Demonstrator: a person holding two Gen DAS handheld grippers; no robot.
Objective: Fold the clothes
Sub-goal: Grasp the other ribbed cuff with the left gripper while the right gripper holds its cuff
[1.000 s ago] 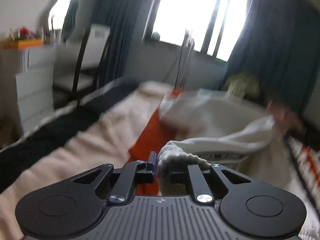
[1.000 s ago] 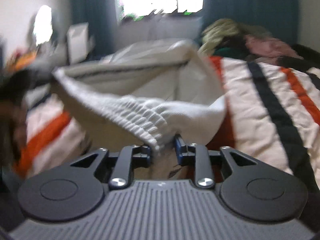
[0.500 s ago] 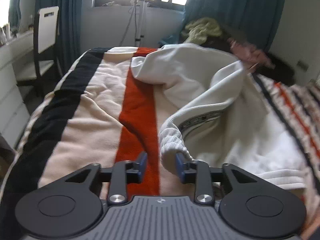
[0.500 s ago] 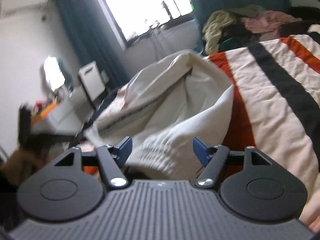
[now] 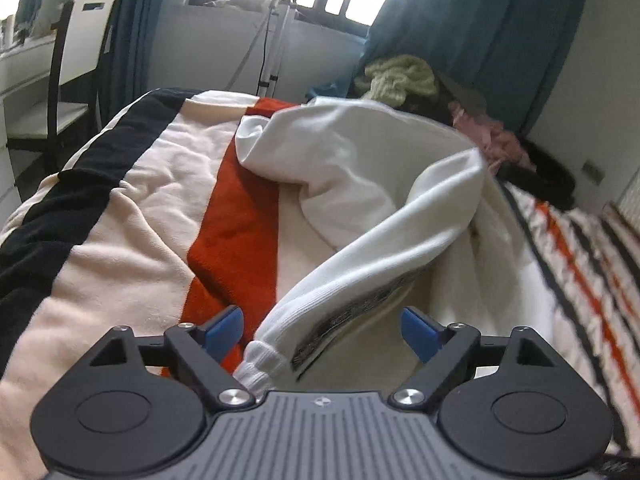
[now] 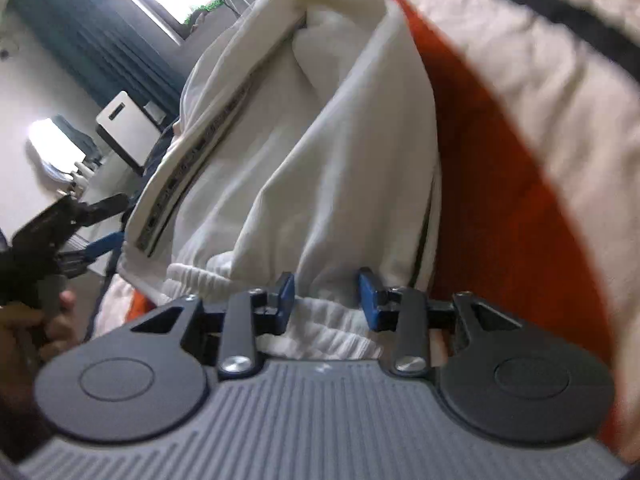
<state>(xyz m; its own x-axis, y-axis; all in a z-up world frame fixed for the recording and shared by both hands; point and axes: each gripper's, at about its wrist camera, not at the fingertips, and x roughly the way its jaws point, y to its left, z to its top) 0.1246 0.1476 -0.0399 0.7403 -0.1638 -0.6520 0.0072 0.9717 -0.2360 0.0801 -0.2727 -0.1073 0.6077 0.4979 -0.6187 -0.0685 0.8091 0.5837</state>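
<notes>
White sweatshirt [image 5: 360, 168] is lying lengthwise away from both grippers. Its ribbed hem [image 6: 320, 328] is sitting between the open right gripper [image 6: 326, 300]; the left gripper [image 5: 320, 330] is gaping over a cuff [image 5: 260, 364].

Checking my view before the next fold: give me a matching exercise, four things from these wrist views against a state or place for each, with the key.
Things:
1. left gripper
2. right gripper
3. white garment
4. yellow-green knit

States or places:
A. in the clothes pile at the far end of the bed
B. open, ribbed hem lying between its fingers
C. lying loose on the striped blanket
D. wide open, ribbed cuff lying between its fingers

Pairs: 1-D, 2-B, 3-C, 4-A
</notes>
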